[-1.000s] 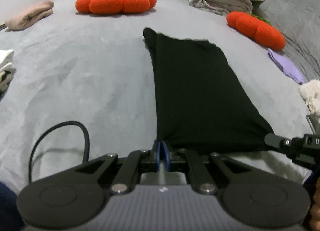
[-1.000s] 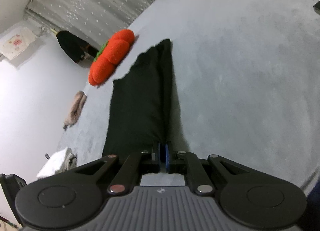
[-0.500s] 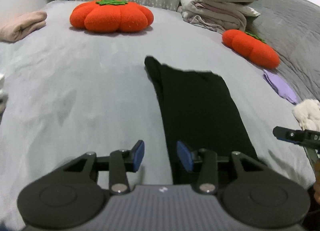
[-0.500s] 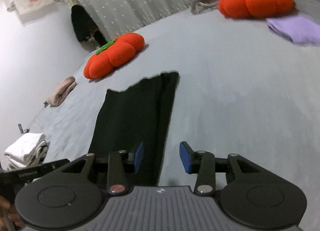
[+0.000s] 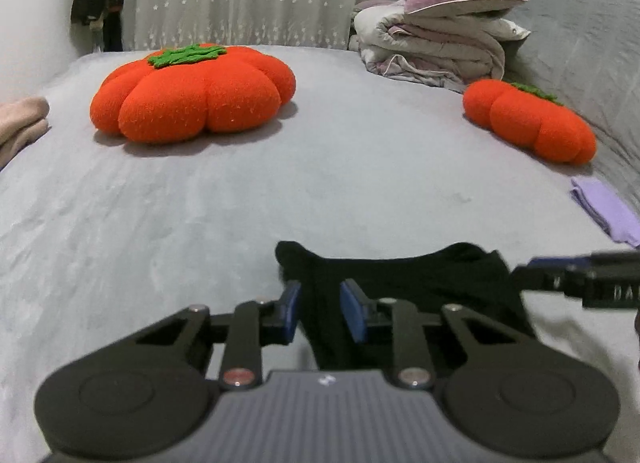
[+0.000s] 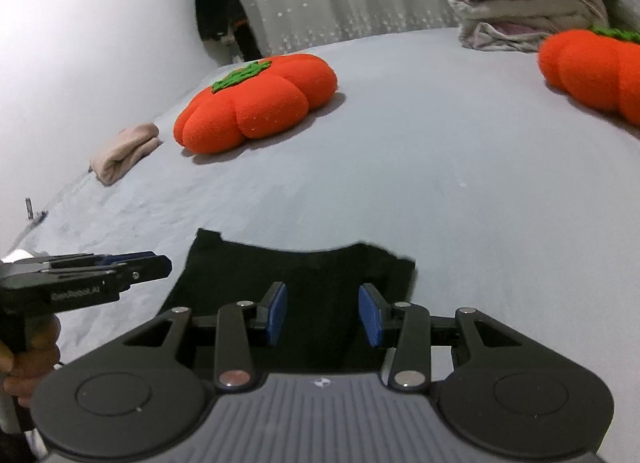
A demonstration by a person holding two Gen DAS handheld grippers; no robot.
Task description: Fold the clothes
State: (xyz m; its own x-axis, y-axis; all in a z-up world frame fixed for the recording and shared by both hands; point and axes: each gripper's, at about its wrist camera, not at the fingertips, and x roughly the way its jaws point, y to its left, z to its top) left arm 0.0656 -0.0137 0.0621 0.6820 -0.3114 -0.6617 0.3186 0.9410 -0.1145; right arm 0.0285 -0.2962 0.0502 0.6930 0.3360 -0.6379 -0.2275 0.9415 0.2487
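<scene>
A black garment (image 5: 420, 279) lies flat as a long folded strip on the grey bed cover (image 5: 160, 223). Only its far end with the curved edge shows. My left gripper (image 5: 320, 309) hovers over the far left corner. Its jaws are closing with a gap still between the blue pads, and cloth shows in that gap but is not pinched. My right gripper (image 6: 323, 313) stands open over the far right part of the garment (image 6: 312, 267), with nothing held. Each view shows the other gripper from the side, the right gripper (image 5: 560, 279) and the left gripper (image 6: 132, 267).
A large orange pumpkin cushion (image 5: 192, 93) sits beyond the garment, with a smaller one (image 5: 528, 123) at the right. A pile of bedding with a pillow (image 5: 436, 47) is at the back. A folded lilac cloth (image 5: 604, 207) lies right, a folded beige garment (image 6: 124, 151) left.
Both grippers let go of the garment's near edge, opened, and travelled forward along it to its far end. The right gripper rolled level. The left jaws are narrower than half a second ago.
</scene>
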